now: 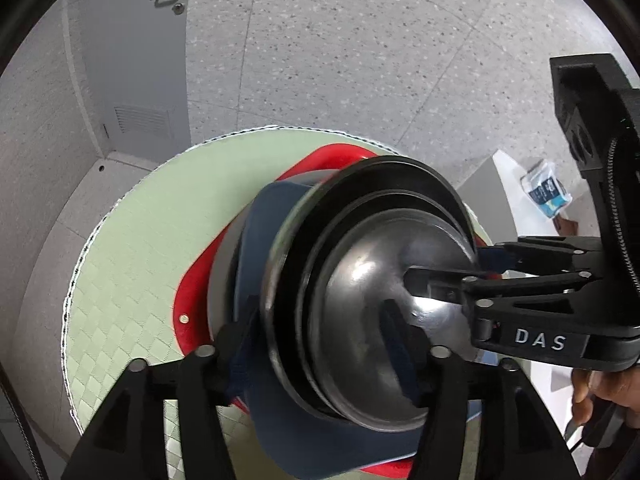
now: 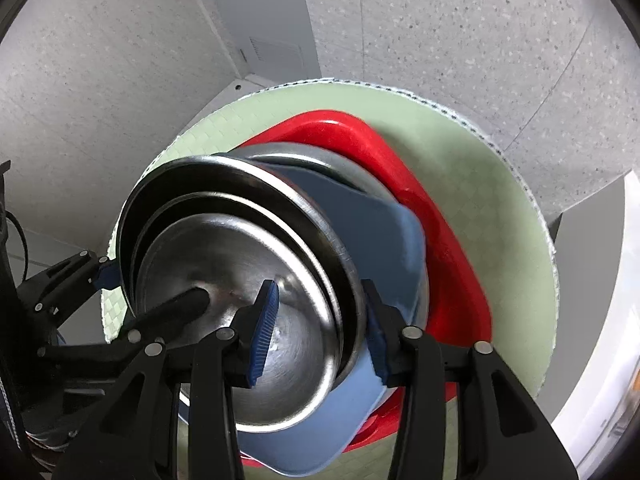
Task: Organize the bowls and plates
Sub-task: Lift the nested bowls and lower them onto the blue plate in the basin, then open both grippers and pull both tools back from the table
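Nested steel bowls (image 2: 256,304) sit on a blue square plate (image 2: 384,236), itself on a red plate (image 2: 452,248), all stacked on a round pale-green mat (image 2: 492,184). The right gripper (image 2: 320,328) straddles the bowls' rim, jaws partly parted, one blue pad (image 2: 264,332) inside; contact cannot be confirmed. The left gripper (image 1: 320,364) spans the stack's near edge, jaws wide; grip indeterminate. Speckled floor (image 1: 360,60) lies beyond.

The steel bowls (image 2: 248,280) are looking brushed and shiny; the red tray (image 2: 448,240) is showing glossy plastic; the blue plate (image 2: 380,240) is looking matt; the green mat (image 1: 132,248) is showing woven texture.
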`<state>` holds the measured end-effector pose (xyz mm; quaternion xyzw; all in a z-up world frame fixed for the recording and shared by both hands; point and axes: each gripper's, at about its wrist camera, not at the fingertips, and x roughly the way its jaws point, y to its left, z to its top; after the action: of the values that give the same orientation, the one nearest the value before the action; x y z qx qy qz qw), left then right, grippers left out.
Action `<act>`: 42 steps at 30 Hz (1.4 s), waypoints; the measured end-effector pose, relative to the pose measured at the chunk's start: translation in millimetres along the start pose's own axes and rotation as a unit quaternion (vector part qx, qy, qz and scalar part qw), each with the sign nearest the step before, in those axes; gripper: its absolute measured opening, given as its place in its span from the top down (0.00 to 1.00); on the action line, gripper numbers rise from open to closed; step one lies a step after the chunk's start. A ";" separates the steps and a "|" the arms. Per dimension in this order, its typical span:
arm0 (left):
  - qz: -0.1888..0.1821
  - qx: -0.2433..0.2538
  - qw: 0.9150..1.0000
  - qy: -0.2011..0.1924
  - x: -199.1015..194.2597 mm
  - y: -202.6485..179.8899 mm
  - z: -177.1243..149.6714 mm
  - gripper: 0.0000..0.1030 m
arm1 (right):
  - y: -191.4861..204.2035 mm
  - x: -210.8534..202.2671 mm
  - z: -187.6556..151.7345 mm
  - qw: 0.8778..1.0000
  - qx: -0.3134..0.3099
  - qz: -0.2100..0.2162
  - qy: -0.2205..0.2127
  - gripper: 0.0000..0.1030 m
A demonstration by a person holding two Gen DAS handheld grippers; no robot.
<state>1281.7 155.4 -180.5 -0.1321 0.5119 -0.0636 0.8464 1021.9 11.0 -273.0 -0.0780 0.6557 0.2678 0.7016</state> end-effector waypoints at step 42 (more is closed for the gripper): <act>0.007 -0.004 0.993 -0.118 -174.5 3.3 -170.2 0.15 | 43.9 -109.9 -160.8 0.977 0.098 0.044 -0.185 0.33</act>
<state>1049.6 174.0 -108.2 -0.1380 0.4093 -0.0397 0.9010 860.1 -56.0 -177.2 0.0706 0.5402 0.2429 0.8026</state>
